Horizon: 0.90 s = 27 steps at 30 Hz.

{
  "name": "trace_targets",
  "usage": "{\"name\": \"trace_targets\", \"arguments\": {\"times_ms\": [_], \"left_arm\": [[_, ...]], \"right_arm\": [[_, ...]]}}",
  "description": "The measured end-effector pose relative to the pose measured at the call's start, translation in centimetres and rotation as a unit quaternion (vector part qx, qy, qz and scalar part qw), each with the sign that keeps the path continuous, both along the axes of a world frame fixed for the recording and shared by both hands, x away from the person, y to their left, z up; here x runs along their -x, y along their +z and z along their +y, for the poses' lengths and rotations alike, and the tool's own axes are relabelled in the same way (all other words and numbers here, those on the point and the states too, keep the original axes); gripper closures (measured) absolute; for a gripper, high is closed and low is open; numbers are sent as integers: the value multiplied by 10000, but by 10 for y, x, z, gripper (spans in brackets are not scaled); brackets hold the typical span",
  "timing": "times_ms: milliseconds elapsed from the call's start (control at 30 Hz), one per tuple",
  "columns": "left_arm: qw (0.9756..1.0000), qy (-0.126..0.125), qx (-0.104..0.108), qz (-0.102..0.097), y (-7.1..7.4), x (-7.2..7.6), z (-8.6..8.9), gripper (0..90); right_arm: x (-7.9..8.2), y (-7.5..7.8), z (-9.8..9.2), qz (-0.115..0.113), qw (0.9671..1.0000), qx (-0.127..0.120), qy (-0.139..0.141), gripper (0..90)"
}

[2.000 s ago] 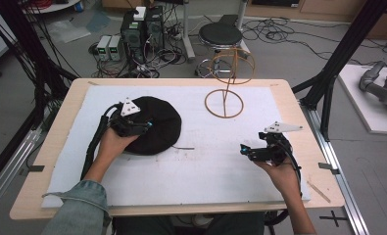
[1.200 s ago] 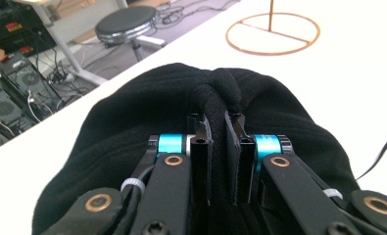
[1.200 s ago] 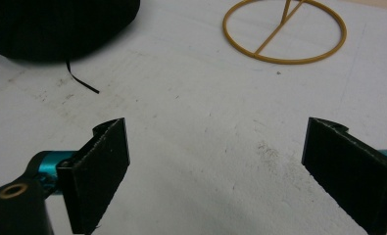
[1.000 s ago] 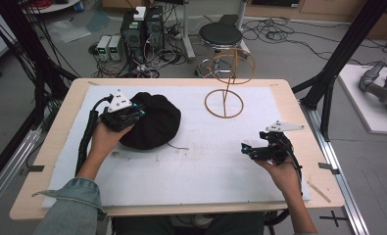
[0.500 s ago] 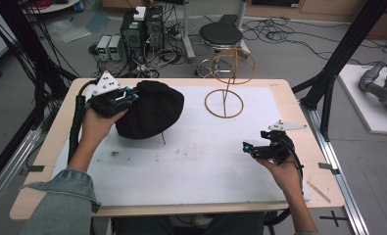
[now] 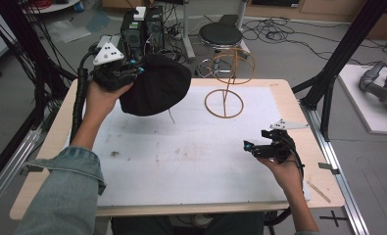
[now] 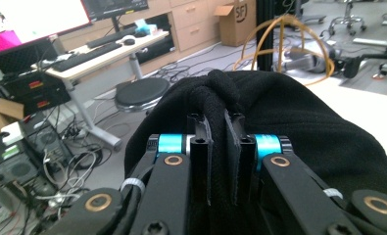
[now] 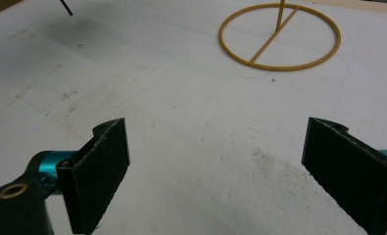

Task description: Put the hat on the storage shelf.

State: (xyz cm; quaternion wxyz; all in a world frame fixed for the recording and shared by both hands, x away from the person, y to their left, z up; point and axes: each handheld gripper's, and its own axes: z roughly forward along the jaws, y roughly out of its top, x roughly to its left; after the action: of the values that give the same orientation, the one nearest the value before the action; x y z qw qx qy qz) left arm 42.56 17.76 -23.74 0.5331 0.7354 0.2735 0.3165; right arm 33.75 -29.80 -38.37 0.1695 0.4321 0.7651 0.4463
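A black knit hat (image 6: 154,90) hangs in the air over the table's far left corner, a loose thread dangling from it. My left gripper (image 6: 132,70) is shut on a fold of the hat's edge (image 7: 220,147), the cloth pinched between both pads. A yellow wire hat stand (image 6: 227,83) rises at the back middle of the table, its ring base (image 8: 279,36) flat on the white mat. My right gripper (image 6: 250,147) rests low over the mat at the right, jaws open wide with nothing between them (image 8: 215,161).
A white mat (image 6: 181,152) covers most of the wooden table (image 6: 318,171). A black stool (image 6: 221,34) and computer boxes with cables stand on the floor behind the table. Black frame posts rise at both sides.
My left gripper has lifted the black hat off the mat and carried it up toward the far left corner. The right gripper has kept still.
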Motion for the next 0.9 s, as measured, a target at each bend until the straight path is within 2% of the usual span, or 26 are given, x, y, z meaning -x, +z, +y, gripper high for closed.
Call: {"name": "trace_targets", "arguments": {"times_ms": [233, 600, 900], "left_arm": [[9999, -38, 87, 34, 17, -15, -15, 824], [9988, -215, 431, -12, 35, -37, -26, 824], [9982, -397, 454, -52, 52, -53, -44, 824]], "right_arm": [[-1, -1, -2, -9, 10000, -13, -4, 102], [-2, -3, -6, 11, 10000, -81, -49, 102], [-2, -1, -9, -35, 9999, -134, -55, 102]]}}
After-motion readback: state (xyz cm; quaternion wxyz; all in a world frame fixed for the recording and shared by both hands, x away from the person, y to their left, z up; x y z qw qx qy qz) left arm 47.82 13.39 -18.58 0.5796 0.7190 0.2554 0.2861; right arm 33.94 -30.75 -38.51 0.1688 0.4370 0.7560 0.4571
